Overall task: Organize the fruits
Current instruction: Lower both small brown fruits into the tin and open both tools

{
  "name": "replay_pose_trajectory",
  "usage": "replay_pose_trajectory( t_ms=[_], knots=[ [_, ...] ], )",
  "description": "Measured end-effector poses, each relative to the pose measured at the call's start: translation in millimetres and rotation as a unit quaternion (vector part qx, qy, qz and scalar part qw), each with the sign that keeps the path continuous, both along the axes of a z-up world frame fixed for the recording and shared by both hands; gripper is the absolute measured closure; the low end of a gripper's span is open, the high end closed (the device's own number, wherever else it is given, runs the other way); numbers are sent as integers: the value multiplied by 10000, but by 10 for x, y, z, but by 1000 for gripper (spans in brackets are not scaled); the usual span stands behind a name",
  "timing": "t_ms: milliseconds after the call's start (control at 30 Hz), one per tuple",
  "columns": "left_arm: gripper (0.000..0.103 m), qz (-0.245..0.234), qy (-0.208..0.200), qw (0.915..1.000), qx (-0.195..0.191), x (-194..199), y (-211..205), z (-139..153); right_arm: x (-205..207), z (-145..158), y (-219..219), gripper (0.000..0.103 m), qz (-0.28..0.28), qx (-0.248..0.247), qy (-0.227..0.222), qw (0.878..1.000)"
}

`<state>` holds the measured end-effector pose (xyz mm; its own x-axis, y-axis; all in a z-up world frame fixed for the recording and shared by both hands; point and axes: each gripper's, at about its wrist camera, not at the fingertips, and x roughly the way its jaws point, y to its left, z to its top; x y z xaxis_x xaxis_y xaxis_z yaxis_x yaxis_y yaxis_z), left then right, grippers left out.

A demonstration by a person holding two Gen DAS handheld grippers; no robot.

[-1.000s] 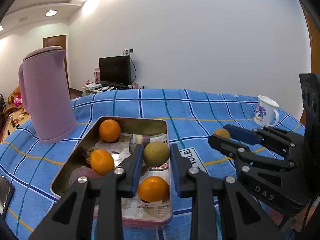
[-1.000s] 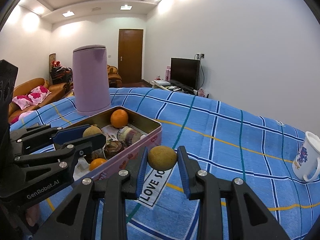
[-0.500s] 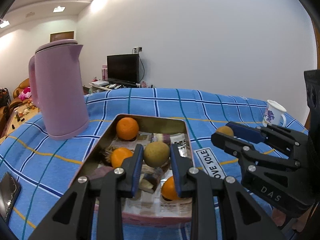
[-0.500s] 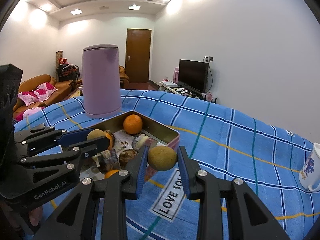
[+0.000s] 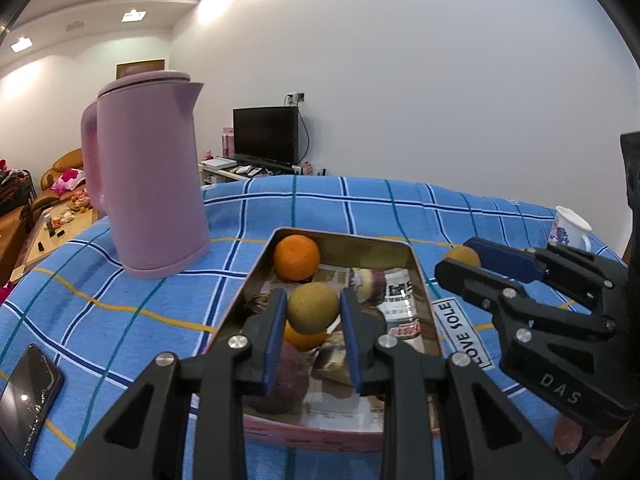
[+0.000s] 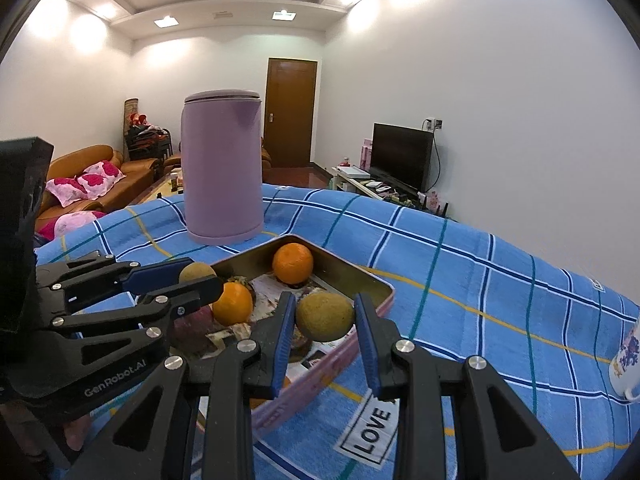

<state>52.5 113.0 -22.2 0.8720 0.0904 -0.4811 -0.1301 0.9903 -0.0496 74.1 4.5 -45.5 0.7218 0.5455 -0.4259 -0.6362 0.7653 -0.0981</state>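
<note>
Brown-green fruit (image 5: 313, 308) clamped in left gripper (image 5: 313, 320) above tin (image 5: 416, 268)

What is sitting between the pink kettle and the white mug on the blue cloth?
In the left wrist view, the metal tin of fruit lies between the pink kettle and the white mug, with an orange at its far end.

Both hand-held grippers (image 5: 313, 322) (image 6: 325, 326) clamped shut
</note>
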Motion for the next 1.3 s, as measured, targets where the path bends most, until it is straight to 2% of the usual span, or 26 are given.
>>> replay_pose_trajectory(
  t_ms=[367,633,1300],
  knots=[
    [75,40,103,9999,28,31,89,-20,53,-21,197,71,108,-79,39,9999],
    [75,43,269,9996,71,90,120,-52,229,-93,278,71,83,-18,361,9993],
    [72,102,514,9986,74,158,143,-111,297,-241,425,70,236,-308,666,9970]
  ],
)
